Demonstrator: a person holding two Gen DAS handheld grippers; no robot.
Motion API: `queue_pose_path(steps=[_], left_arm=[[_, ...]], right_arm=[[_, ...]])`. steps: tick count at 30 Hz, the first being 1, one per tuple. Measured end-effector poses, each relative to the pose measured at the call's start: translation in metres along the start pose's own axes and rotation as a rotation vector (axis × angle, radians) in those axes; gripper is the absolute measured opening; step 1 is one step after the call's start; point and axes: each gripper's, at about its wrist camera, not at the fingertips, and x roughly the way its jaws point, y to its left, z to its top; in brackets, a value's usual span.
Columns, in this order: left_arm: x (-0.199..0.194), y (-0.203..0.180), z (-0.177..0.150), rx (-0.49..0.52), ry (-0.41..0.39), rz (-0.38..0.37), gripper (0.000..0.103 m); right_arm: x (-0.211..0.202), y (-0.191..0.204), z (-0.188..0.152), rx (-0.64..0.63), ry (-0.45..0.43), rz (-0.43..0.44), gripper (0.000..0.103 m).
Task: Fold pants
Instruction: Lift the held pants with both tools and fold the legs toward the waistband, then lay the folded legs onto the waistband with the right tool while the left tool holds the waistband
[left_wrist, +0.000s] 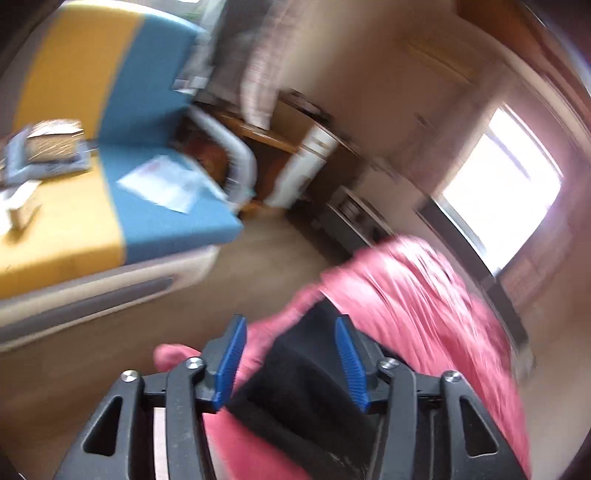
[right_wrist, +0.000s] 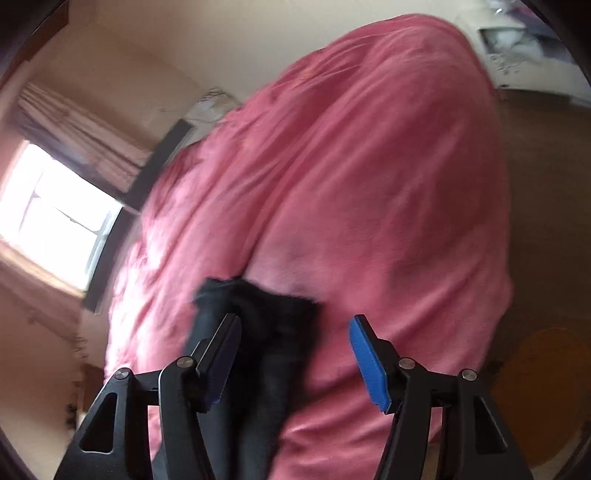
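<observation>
The pants (left_wrist: 295, 380) are black cloth lying on a pink bed cover (left_wrist: 413, 302). In the left wrist view my left gripper (left_wrist: 291, 339) stands open, its blue pads (left_wrist: 233, 354) wide apart with a fold of the pants loose between them. In the right wrist view my right gripper (right_wrist: 295, 332) is open too. A bunched end of the pants (right_wrist: 266, 317) lies against its left finger, while the right pad (right_wrist: 369, 363) is apart from the cloth, over the pink cover (right_wrist: 351, 166). Both views are blurred.
A blue and yellow cushioned seat (left_wrist: 147, 110) with boxes (left_wrist: 48, 147) and a paper sheet stands to the left across brown floor (left_wrist: 266, 251). Behind it are a wooden table (left_wrist: 266, 136) and a white canister (left_wrist: 306, 166). A bright window (right_wrist: 55, 214) is beyond the bed.
</observation>
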Motion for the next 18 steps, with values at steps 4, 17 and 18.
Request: queue_pose_path(steps=[4,17,18], left_arm=[[0.039,-0.076,-0.045,0.274,0.239,-0.154,0.054],[0.099,-0.127,-0.127,0.543,0.428,-0.198,0.054],[0.096,-0.125,-0.128,0.538,0.423,-0.208,0.054]], right_arm=[[0.016,0.029,-0.013,-0.069,0.106,0.147,0.063],[0.011,0.077,-0.016,-0.130,0.080,0.474,0.007],[0.003,0.079,-0.014,-0.149,0.062,0.496,0.007]])
